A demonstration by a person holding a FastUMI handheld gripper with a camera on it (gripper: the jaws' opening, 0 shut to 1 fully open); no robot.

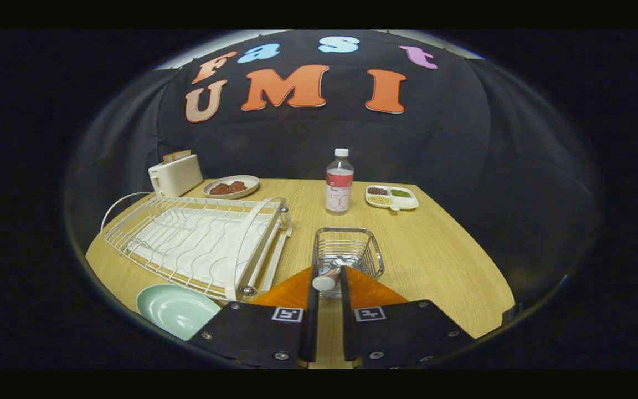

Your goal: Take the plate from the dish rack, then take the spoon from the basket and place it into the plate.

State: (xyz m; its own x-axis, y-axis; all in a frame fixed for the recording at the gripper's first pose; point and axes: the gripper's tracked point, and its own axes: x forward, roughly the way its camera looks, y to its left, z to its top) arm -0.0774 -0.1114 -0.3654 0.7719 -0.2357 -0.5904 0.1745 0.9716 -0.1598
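Gripper (328, 279) fingers clamp spoon (330, 274) handle over basket (348, 250).

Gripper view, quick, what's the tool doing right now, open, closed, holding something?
Tool: closed on the spoon, both fingers gripping its handle, the bowl end over the wire basket.

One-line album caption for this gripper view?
Hand-held gripper shut on spoon over basket; green plate sits beside rack.
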